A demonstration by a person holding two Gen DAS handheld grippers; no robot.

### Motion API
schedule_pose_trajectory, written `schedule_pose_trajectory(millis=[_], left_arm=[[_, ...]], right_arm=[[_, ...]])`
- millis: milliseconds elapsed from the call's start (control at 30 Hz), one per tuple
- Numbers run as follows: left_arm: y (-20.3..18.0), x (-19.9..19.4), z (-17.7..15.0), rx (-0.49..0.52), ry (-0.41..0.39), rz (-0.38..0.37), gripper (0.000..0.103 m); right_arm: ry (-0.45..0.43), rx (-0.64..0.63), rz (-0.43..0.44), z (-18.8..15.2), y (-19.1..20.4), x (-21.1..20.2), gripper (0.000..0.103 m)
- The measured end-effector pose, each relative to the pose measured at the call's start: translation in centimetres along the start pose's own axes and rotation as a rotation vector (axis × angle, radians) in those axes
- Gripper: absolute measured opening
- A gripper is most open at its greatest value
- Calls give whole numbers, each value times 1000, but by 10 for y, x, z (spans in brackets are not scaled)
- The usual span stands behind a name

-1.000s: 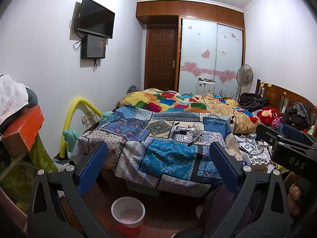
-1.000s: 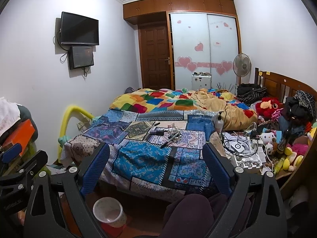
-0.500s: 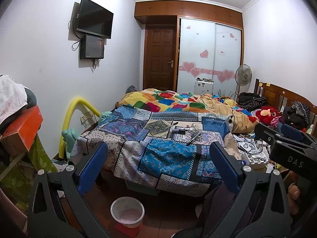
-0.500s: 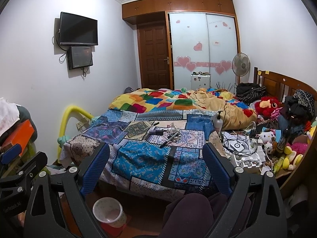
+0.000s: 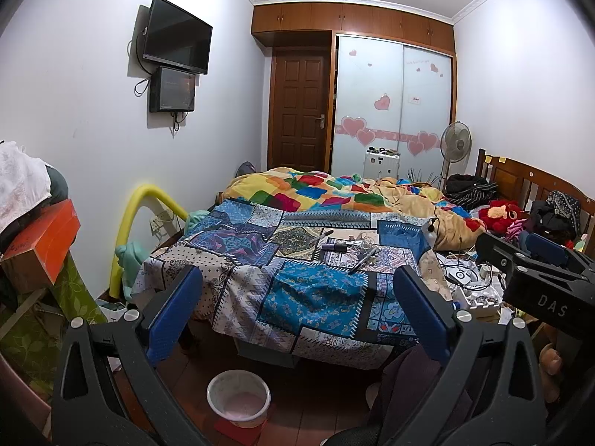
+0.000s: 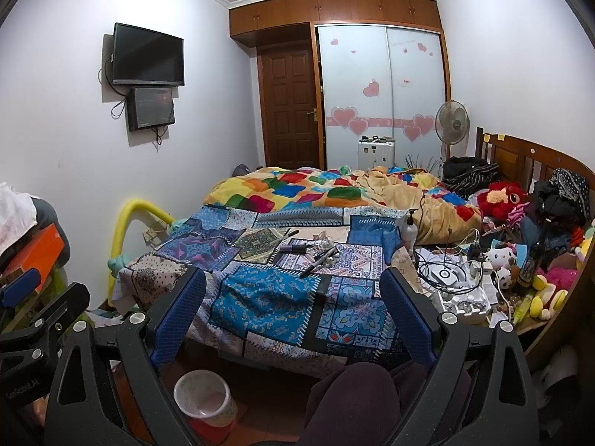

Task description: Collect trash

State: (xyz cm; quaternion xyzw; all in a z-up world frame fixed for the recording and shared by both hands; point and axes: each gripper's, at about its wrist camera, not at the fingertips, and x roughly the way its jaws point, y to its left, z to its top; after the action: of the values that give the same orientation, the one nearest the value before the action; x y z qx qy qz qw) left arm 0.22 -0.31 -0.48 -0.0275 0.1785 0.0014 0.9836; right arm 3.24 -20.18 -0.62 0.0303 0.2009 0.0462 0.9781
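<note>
Bedroom clutter fills both views, and the left gripper and right gripper hang with blue fingers spread apart, holding nothing. Below them a pale plastic bin stands on the floor at the bed's foot, and small dark bits of litter lie scattered on the patchwork quilt.

Patterned cloth bedspread, plastic bin

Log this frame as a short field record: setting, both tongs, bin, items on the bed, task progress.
setting: bedroom, bed with patchwork blanket
left tongs: open, holding nothing, aimed at the bed
right tongs: open, holding nothing, aimed at the bed
bin: white bucket on the floor at the foot of the bed
bed items: small clutter mid-blanket, too small to identify
progress: nothing picked up yet
</note>
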Motion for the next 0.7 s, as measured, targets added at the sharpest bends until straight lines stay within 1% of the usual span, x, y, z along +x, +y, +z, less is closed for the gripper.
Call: schedule_pose_trajectory(millis=[700], left_arm=[[2,-1,0,-2,0,-1,103]], right_arm=[[-1,-3,0,0,1,-1,93]])
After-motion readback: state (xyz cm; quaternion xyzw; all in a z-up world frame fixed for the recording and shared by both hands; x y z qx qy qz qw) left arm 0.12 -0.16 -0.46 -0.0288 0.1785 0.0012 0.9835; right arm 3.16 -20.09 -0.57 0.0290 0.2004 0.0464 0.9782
